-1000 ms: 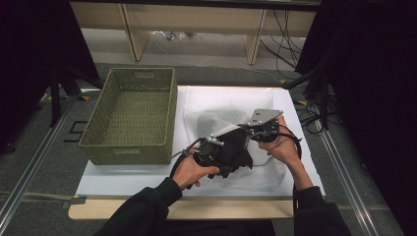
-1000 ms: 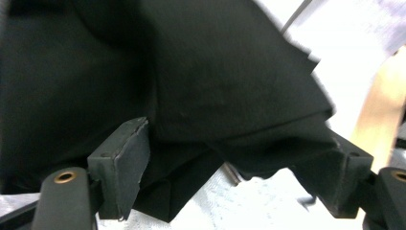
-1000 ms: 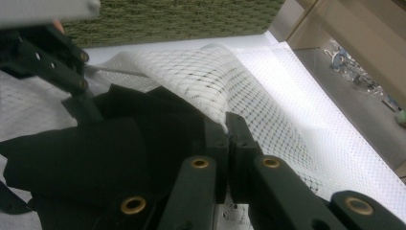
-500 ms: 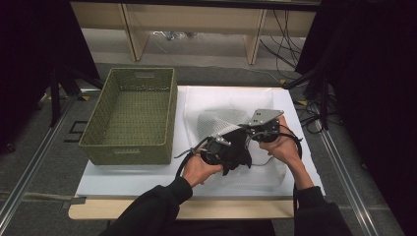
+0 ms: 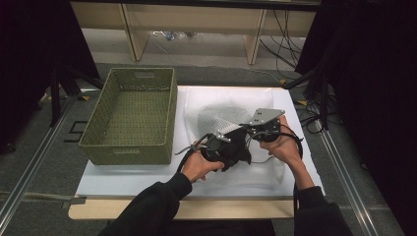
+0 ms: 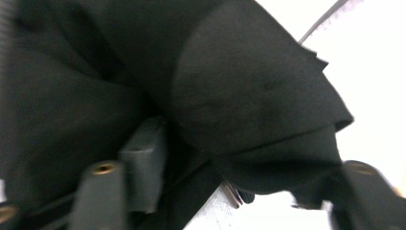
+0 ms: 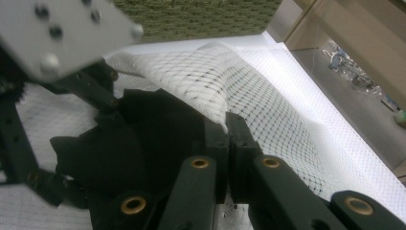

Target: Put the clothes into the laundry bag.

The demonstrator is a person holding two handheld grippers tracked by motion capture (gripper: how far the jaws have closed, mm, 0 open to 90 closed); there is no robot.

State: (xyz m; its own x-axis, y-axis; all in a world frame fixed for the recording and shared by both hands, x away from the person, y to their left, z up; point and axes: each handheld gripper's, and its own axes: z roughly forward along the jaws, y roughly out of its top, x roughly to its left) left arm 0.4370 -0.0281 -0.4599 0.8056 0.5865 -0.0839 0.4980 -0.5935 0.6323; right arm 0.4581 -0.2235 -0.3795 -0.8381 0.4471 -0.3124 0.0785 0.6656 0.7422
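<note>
Right gripper view has the right gripper point(image 7: 229, 129) pinched shut on the white mesh laundry bag's point(image 7: 225, 81) edge, holding its mouth up beside the green basket point(image 5: 130, 115). The left gripper point(image 5: 216, 147), jaws partly apart after reopening, pushes the black garment point(image 6: 239, 96) in; whether it grips I cannot tell.

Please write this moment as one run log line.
right gripper: shut on mesh bag | left gripper: jaws just opening, black cloth between

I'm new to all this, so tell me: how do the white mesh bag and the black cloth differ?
The white mesh bag is see-through netting; the black cloth is opaque and dark. The mesh bag's edge is pinched in the right tongs, whereas the black cloth lies bunched against the left tongs. Both are soft and lie over the white table cover.
</note>
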